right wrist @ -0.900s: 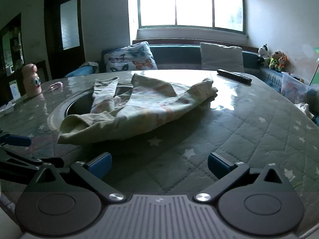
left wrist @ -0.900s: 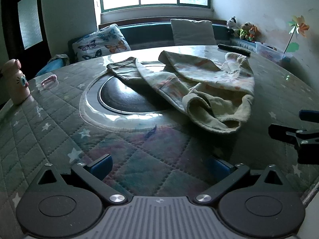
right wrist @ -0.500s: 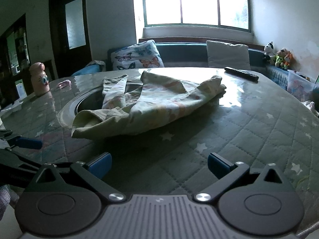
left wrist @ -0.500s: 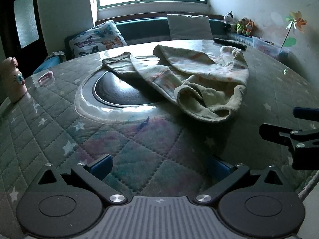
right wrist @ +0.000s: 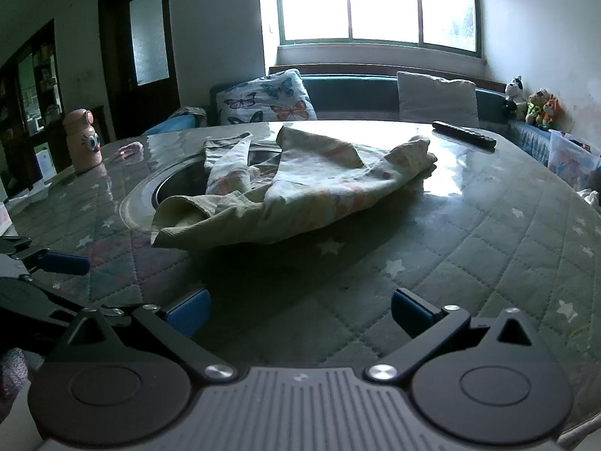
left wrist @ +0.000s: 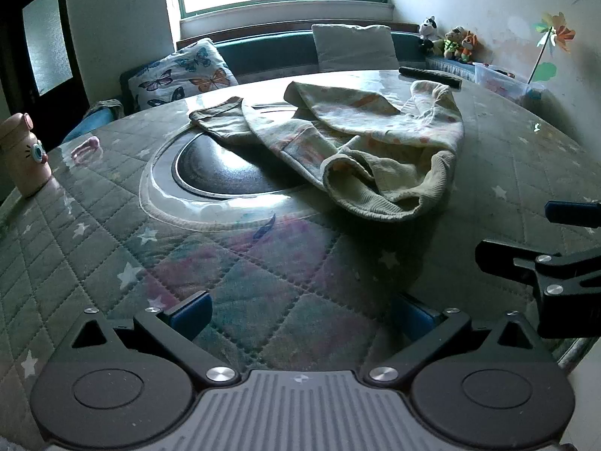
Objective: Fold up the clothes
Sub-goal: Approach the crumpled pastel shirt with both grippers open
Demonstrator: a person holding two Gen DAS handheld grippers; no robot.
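A crumpled cream garment [left wrist: 360,139] with faded prints and ribbed cuffs lies in a heap on the round table, partly over the dark inset disc [left wrist: 225,169]; in the right wrist view the garment [right wrist: 300,184] spreads across the table's middle. My left gripper [left wrist: 300,312] is open above the quilted cover, well short of the cloth, with nothing between its blue pads. My right gripper [right wrist: 298,310] is likewise open and empty near the table's front edge. Each gripper shows at the edge of the other's view.
A pink cartoon bottle [left wrist: 22,158] stands at the table's left. A black remote [right wrist: 464,134] lies at the far right side of the table. A small pink item [left wrist: 86,148] sits near the bottle. A bench with cushions [right wrist: 266,99] and plush toys [right wrist: 533,105] runs behind.
Both grippers have drawn back a little from the garment and tipped up, so more of the window and room shows. The garment has not moved.
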